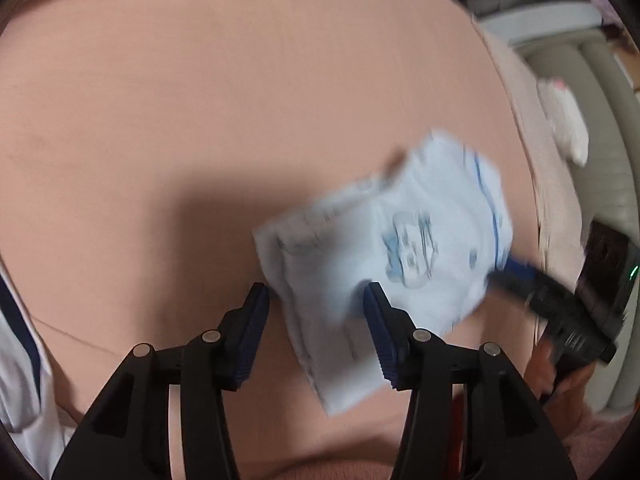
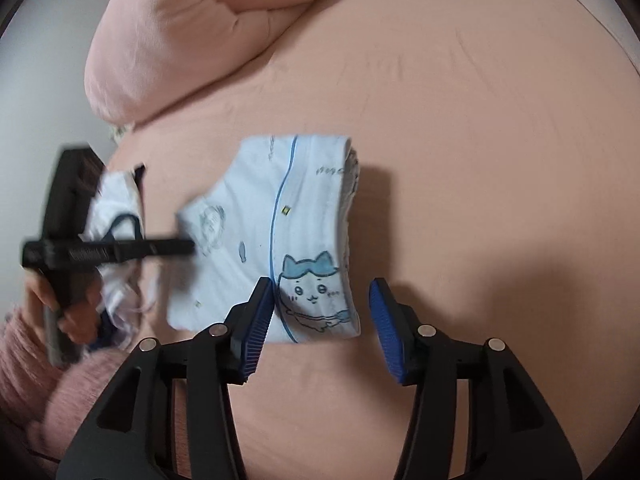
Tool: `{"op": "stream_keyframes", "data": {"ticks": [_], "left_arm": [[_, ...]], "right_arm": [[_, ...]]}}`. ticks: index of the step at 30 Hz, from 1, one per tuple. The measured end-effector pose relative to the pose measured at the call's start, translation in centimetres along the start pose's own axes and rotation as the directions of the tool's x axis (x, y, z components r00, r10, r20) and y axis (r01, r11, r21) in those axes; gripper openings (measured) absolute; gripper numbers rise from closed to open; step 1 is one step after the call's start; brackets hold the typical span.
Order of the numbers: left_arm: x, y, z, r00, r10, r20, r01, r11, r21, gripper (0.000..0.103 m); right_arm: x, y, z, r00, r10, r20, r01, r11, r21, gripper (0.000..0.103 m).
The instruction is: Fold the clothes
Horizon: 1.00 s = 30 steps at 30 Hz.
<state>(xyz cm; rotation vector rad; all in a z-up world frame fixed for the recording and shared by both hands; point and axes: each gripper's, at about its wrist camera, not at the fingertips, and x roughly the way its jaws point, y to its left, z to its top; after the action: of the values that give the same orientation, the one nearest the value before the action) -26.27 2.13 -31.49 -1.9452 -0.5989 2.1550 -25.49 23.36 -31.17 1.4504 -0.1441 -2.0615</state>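
Pale-blue folded garment (image 2: 280, 236) with a cat print lies flat on the pink bed sheet (image 2: 480, 140), below a pink pillow (image 2: 192, 28). Right tongs (image 2: 322, 328) hover low over its near edge, spread wide and empty. Left tongs (image 1: 316, 336) likewise gape wide above the cloth, gripping nothing; seen from the right wrist, their tips point level at the garment's left side

Pale blue folded garment (image 2: 280, 236) with blue piping and a blue-eared cartoon cat, on a peach-pink sheet (image 2: 480, 140); pink pillow (image 2: 180, 28)
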Motion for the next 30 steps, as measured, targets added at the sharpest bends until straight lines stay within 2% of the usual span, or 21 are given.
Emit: {"op": "stream_keyframes", "data": {"ticks": [1, 3, 4, 5, 6, 8, 9, 10, 13, 15, 16, 19, 23, 25, 28, 29, 30], "left_arm": [[0.4, -0.8, 0.2, 1.0, 0.007, -0.017, -0.007, 1.0, 0.004, 0.051], [0.9, -1.6, 0.3, 1.0, -0.018, -0.019, 0.018, 1.0, 0.012, 0.049], [1.2, -2.0, 0.4, 0.999, -0.029, -0.018, 0.029, 0.999, 0.021, 0.047], [1.5, -2.5, 0.7, 0.999, -0.038, -0.016, 0.039, 0.999, 0.031, 0.033], [1.7, -3.0, 0.9, 0.999, -0.033, -0.014, 0.034, 0.999, 0.041, 0.022], [2.0, -4.4, 1.0, 1.0, 0.002, -0.003, -0.002, 0.997, 0.083, 0.017], [2.0, -5.4, 1.1, 1.0, 0.012, 0.008, -0.012, 0.994, 0.109, 0.016], [1.8, -6.6, 1.2, 1.0, 0.019, 0.021, -0.022, 0.991, 0.134, 0.016], [1.7, -10.1, 1.6, 0.999, -0.028, 0.025, 0.022, 0.982, 0.188, 0.016], [2.0, -13.4, 1.7, 0.998, -0.054, 0.013, 0.05, 0.969, 0.243, 0.016], [3.1, -16.2, 3.3, 0.998, -0.059, -0.001, 0.057, 0.958, 0.281, 0.016], [5.9, -23.1, 4.0, 0.993, -0.088, -0.077, 0.111, 0.916, 0.385, 0.016], [10.2, -32.0, 2.2, 0.983, -0.101, -0.151, 0.164, 0.851, 0.499, 0.015], [12.5, -36.5, 1.0, 0.976, -0.112, -0.185, 0.196, 0.819, 0.54, 0.016], [14.4, -38.0, -0.6, 0.973, -0.127, -0.193, 0.216, 0.797, 0.564, 0.015], [14.8, -37.3, -0.8, 0.97, -0.136, -0.2, 0.227, 0.8, 0.556, 0.015], [13.9, -34.4, -2.2, 0.966, -0.149, -0.212, 0.243, 0.804, 0.542, 0.016]], "right_arm": [[-0.3, 0.1, 0.3, 1.0, -0.005, 0.017, 0.005, 1.0, -0.007, 0.056], [-0.3, 0.5, 0.9, 0.999, -0.001, 0.038, 0.002, 0.999, -0.038, 0.079], [0.7, 0.5, 1.1, 1.0, 0.031, 0.007, -0.03, 0.999, -0.044, 0.079], [2.1, 0.3, 1.2, 0.997, 0.063, -0.038, -0.065, 0.997, -0.041, 0.074], [3.1, 0.2, 1.1, 0.994, 0.083, -0.066, -0.085, 0.996, -0.031, 0.052], [4.5, 0.2, 0.6, 0.991, 0.1, -0.092, -0.101, 0.995, 0.002, 0.051], [4.6, 0.2, 0.4, 0.99, 0.105, -0.095, -0.105, 0.994, 0.006, 0.043], [4.2, 0.3, 0.3, 0.99, 0.105, -0.089, -0.106, 0.994, -0.001, 0.04], [2.1, -0.6, -0.5, 0.994, 0.095, -0.056, -0.093, 0.995, 0.042, 0.038], [0.0, -1.6, -1.4, 0.998, 0.062, -0.027, -0.06, 0.996, 0.063, 0.038], [-1.6, -2.2, -2.1, 0.999, 0.046, -0.008, -0.045, 0.996, 0.072, 0.038], [-6.0, -3.8, -4.0, 0.999, -0.024, 0.044, 0.02, 0.996, 0.09, 0.038], [-12.2, -7.2, -8.7, 0.983, -0.152, 0.098, 0.137, 0.979, 0.148, 0.038], [-13.5, -8.9, -10.2, 0.974, -0.201, 0.101, 0.18, 0.966, 0.184, 0.038], [-14.8, -11.4, -12.0, 0.959, -0.267, 0.093, 0.239, 0.942, 0.236, 0.038], [-15.2, -12.2, -12.7, 0.953, -0.289, 0.09, 0.258, 0.932, 0.253, 0.038], [-15.6, -13.1, -13.3, 0.947, -0.31, 0.086, 0.277, 0.922, 0.27, 0.038]]}}
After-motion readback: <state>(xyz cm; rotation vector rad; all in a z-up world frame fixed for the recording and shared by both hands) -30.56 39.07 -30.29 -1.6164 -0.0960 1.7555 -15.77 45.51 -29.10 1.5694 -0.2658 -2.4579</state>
